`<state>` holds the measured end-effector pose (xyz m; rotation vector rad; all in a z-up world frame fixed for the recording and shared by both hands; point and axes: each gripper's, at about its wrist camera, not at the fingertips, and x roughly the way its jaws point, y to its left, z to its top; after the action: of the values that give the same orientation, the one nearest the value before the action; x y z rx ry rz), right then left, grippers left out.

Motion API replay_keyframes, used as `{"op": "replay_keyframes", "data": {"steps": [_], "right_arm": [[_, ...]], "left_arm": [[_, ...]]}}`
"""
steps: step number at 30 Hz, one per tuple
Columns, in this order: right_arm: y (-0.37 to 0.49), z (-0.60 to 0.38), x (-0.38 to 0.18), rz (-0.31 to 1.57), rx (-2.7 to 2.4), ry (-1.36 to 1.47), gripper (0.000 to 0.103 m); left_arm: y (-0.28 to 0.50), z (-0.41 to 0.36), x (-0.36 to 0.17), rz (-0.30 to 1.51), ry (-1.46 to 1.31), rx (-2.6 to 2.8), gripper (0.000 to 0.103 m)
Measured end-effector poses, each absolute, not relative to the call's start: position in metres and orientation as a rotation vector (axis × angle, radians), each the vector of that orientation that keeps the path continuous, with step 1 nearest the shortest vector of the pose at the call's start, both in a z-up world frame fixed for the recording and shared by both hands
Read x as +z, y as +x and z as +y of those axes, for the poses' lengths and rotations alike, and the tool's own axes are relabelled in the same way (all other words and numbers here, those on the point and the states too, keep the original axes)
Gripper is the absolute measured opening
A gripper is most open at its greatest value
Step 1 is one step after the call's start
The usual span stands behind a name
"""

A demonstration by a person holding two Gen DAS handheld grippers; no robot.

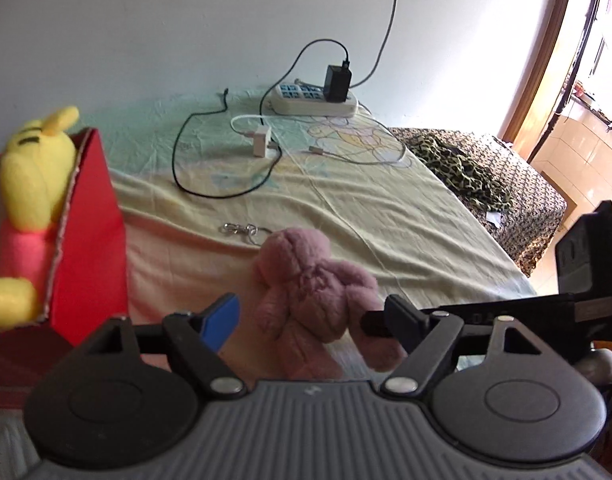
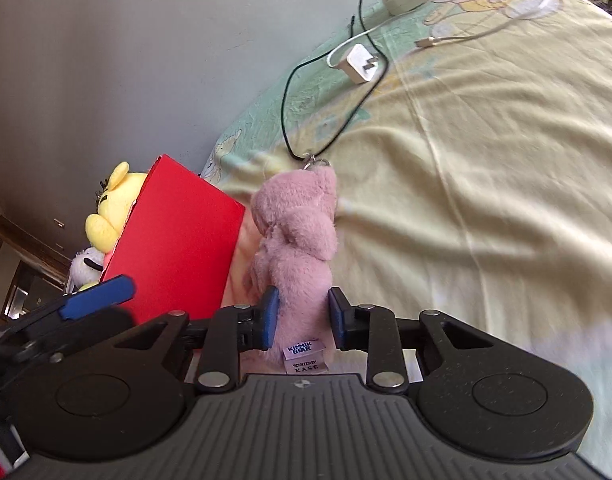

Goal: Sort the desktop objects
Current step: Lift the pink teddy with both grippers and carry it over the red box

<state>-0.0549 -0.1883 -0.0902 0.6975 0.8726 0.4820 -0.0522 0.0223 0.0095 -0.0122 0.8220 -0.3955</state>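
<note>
A pink plush bear (image 2: 294, 240) with a metal key clip (image 1: 240, 229) hangs upright over the yellow sheet. My right gripper (image 2: 302, 320) is shut on the bear's lower body, its blue pads pressing both sides. In the left wrist view the bear (image 1: 309, 292) sits between the wide-apart fingers of my left gripper (image 1: 309, 318), which is open and does not squeeze it. The right gripper's arm reaches in from the right there. A red box (image 2: 178, 240) stands just left of the bear and holds a yellow plush (image 1: 34, 176).
A white power strip (image 1: 313, 100) with a black adapter, a white charger (image 1: 262, 140) and black and white cables lie at the far end of the bed by the wall. A leopard-print cloth (image 1: 461, 168) lies on a bench to the right.
</note>
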Motion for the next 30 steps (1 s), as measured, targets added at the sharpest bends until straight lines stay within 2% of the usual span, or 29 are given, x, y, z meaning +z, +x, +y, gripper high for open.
{"op": "replay_keyframes", "data": {"steps": [6,11,18,24,30], "right_arm": [[-0.086,-0.210,-0.089,0.859,0.422,0.704,0.032],[-0.067,-0.225,-0.094,0.819,0.386,0.828,0.038],[-0.036,-0.202,-0.102,0.874,0.454,0.810,0.042],[-0.046,-0.210,-0.098,0.887,0.460,0.838,0.030],[-0.077,-0.217,-0.082,0.883,0.409,0.834,0.029]], "left_arm": [[-0.040,0.014,-0.025,0.930,-0.044,-0.434,0.074],[-0.030,0.009,-0.042,1.000,-0.085,-0.466,0.072],[-0.019,0.007,-0.050,1.030,-0.111,-0.475,0.072],[-0.030,0.002,-0.042,1.018,-0.076,-0.525,0.069],[-0.054,-0.006,-0.027,0.971,-0.025,-0.624,0.068]]}}
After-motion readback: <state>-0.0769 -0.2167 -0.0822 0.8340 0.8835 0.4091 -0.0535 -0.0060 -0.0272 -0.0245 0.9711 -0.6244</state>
